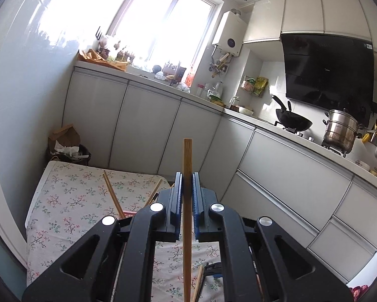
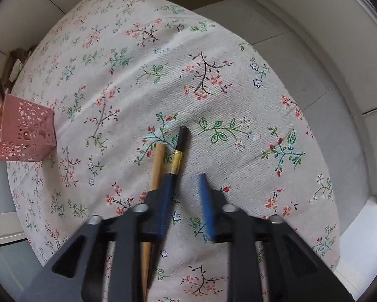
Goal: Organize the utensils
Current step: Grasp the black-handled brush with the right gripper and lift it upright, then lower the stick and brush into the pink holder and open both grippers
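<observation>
our left gripper [image 1: 187, 188] clamps a light, stiff, slippery chopstick [image 1: 187, 166] mid-shaft, while the right gripper [image 2: 187, 183], jaws partly apart and empty, hangs over two chopsticks [image 2: 178, 148] on the cloth [image 2: 213, 50], best pinched mid-shaft.

left gripper [image 1: 187, 186]: black frame, blue pads, aimed near level, jaws clamped tight on a light wooden chopstick [image 1: 187, 166] standing upright between them | right gripper [image 2: 185, 183]: same build, aimed steeply down, jaws part-open, nothing pressed between the pads
</observation>
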The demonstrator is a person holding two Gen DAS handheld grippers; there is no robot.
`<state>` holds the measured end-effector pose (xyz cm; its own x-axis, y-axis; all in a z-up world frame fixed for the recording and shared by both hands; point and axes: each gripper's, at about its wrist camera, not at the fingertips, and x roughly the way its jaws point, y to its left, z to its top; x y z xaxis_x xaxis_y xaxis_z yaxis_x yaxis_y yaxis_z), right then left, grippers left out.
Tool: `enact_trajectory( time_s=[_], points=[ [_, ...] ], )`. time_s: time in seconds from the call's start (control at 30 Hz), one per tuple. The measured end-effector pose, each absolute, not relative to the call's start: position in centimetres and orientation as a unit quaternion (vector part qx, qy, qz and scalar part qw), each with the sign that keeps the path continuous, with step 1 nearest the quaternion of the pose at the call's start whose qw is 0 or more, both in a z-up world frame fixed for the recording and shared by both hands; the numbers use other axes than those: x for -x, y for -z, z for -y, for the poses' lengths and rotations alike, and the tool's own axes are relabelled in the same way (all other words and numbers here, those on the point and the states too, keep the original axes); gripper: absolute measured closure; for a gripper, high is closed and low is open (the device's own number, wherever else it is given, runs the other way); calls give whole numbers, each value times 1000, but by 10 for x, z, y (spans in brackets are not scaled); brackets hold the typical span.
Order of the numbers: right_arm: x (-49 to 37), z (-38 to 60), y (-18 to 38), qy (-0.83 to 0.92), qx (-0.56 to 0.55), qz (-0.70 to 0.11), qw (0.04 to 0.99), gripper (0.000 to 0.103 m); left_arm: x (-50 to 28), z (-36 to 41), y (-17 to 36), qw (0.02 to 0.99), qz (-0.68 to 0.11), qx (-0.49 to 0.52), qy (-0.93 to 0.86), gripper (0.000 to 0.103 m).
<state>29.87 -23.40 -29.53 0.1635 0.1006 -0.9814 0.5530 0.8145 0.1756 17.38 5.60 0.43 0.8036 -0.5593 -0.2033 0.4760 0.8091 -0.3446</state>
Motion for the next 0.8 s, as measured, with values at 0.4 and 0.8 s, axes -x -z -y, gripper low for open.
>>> enact_trajectory(
  time_s=[0.4, 0.8],
  points=[
    [-301, 213, 270, 175, -205, -583, 766, 95, -175, -75, -1, 936, -153, 169, 270, 96],
    [-195, 158, 108, 19, -130, -290, 948, 96, -194, -69, -5, 946, -157, 162, 234, 96]
  ],
)
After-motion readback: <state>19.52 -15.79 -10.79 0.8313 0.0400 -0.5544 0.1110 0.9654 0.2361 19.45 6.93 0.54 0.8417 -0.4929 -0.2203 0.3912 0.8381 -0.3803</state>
